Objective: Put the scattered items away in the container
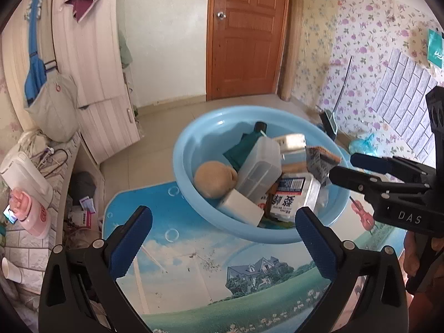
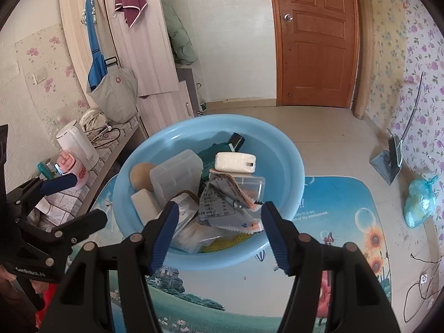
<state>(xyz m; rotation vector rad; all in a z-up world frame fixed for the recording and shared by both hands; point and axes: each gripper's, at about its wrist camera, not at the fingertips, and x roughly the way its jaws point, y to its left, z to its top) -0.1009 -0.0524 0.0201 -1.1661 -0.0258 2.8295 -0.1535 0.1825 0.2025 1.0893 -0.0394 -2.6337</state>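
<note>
With the blue basin heaped full at the far edge of the printed tabletop, both left gripper and right gripper gaping wide, clutching nothing; likely risk: nudging the near rim, spilling the loose snack packet

Piled items crowd the basin, leaving its far side bare; the table in front lies open.

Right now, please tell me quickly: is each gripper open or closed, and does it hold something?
Left gripper: open, holding nothing, in front of the blue basin.
Right gripper: open, holding nothing, over the basin's near rim.
</note>
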